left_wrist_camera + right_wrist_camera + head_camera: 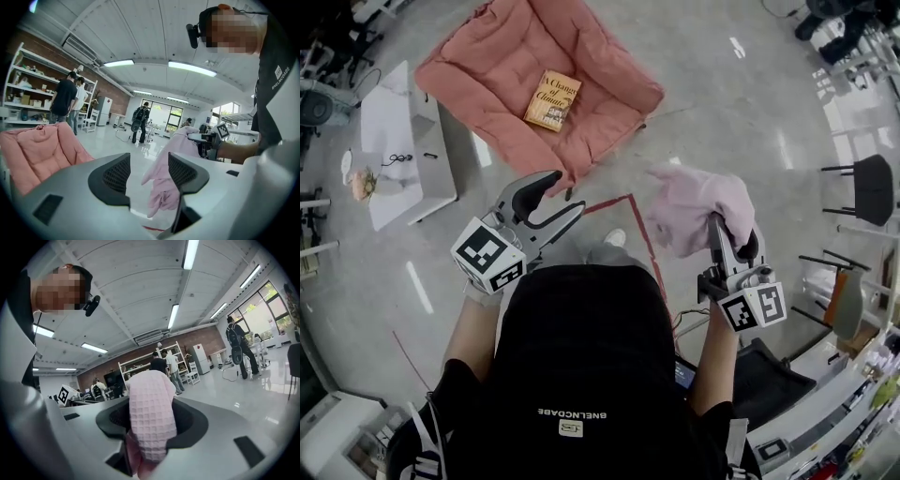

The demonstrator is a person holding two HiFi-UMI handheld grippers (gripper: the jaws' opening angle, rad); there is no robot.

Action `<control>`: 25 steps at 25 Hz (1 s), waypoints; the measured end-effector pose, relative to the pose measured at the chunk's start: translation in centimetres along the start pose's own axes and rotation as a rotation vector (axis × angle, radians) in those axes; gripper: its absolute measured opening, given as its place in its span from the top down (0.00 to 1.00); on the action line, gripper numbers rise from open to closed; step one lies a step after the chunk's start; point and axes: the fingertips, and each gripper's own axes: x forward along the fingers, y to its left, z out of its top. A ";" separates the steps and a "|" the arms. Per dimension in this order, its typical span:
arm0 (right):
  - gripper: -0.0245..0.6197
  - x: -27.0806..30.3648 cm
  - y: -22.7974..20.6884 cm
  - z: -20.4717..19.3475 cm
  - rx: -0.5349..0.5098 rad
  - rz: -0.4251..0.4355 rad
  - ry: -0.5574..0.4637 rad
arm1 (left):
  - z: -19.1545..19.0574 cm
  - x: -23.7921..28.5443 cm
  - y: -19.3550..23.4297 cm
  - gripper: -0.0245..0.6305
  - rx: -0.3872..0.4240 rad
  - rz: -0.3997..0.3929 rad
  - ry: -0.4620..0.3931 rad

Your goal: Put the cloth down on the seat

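Cloth point(694, 211) is looking soft, light & floppy, a waffle-weave towel type, so it's prob. going to be sagging and folding wherever it isn't being supported. It shouldn't be slipping much tho, since the texture is giving the pads some bite. Nothing fragile abt it. Best hold, imo, is a bunched fold or an edge, and that's what's happening: R gripper point(731, 234) is clamping on a thick wad of it, jaws standing fairly wide only b/c fabric is filling them. L gripper point(562, 195) is sitting released w/ nothing btwn its jaws. The cloth is showing beyond them in its view, but well apart, over at the other gripper. Cloth is hanging in the air off the R gripper, in front of the person, above the floor and well short of the seat point(492, 56), which is lying ahead & to the left w/ a book point(551, 98) resting near its middle. Looks-wise it's showing pale pink w/ a small square grid, crumpled into a loose lump w/ a tail dangling below the jaws. Since it's drooping, a 2nd pinch from the L gripper on a free edge would prob. be helping it land flat.
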 end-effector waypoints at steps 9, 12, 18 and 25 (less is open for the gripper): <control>0.65 9.9 -0.8 5.5 -0.069 0.091 0.022 | 0.7 -1.9 6.4 0.56 -0.069 0.126 -0.039; 0.65 13.4 -0.1 6.9 -0.088 0.114 0.026 | 1.0 -2.5 8.7 0.56 -0.073 0.141 -0.053; 0.65 21.9 2.7 9.2 -0.121 0.159 0.049 | 2.6 -4.5 15.9 0.56 -0.080 0.179 -0.090; 0.65 32.0 6.0 12.8 -0.201 0.201 0.062 | 4.4 -7.3 23.6 0.56 -0.100 0.214 -0.141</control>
